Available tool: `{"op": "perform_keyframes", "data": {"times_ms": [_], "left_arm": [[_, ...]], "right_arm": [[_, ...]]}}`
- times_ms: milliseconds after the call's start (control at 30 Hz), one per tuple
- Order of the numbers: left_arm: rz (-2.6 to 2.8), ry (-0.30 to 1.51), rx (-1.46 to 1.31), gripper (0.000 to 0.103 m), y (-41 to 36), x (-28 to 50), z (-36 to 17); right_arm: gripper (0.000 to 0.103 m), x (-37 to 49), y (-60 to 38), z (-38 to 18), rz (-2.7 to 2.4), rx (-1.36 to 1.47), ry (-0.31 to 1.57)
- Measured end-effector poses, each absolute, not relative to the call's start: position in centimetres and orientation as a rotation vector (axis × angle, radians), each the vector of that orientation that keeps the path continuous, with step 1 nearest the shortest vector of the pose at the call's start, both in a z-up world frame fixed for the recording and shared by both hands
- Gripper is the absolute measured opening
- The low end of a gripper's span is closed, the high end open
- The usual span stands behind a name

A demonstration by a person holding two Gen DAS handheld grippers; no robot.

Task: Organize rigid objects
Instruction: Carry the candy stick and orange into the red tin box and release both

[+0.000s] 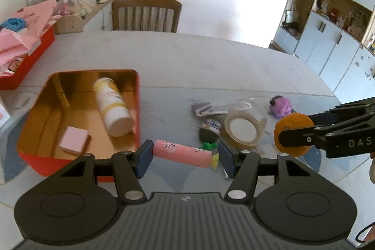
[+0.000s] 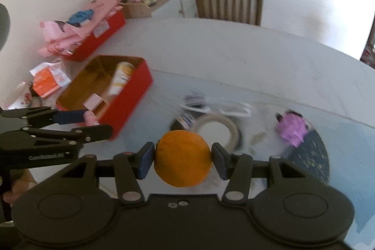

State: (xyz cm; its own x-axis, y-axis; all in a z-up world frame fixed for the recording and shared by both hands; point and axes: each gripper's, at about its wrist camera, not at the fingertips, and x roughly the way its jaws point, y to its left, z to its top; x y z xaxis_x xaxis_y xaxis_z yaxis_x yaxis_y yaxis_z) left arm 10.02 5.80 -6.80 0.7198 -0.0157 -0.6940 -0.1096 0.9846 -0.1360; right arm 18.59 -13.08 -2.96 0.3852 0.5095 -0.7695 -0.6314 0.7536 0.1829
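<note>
My left gripper (image 1: 185, 157) is shut on a pink tube (image 1: 180, 152), gripped end to end and lifted above the table just right of an open red tin (image 1: 138, 95). A white-and-yellow bottle (image 1: 112, 107) and a pink pad (image 1: 73, 139) lie in the tin. My right gripper (image 2: 182, 157) is shut on an orange (image 2: 182, 158), both blue pads pressed to its sides, held above the table near a tape roll (image 2: 218, 130). In the right wrist view the left gripper (image 2: 93, 123) is at the left beside the tin (image 2: 131, 100).
On the table (image 1: 211, 62) lie a purple toy (image 1: 281, 106), a clear packet (image 1: 211, 107) and a small green-wrapped item (image 1: 208, 137). A second red box (image 1: 30, 53) with pink cloth sits far left. A wooden chair (image 1: 145, 13) stands behind the table, cupboards at the right.
</note>
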Motion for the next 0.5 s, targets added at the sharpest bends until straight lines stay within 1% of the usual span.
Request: {"op": "perform_keyframes", "data": {"times_ms": [500], "left_arm": [[0.177,0.705,-0.229,0.060,15.2,11.1,-3.4]], "right_arm": [[0.053,17.7,-3.0,-0.7,0.849,-0.184,0.851]]}}
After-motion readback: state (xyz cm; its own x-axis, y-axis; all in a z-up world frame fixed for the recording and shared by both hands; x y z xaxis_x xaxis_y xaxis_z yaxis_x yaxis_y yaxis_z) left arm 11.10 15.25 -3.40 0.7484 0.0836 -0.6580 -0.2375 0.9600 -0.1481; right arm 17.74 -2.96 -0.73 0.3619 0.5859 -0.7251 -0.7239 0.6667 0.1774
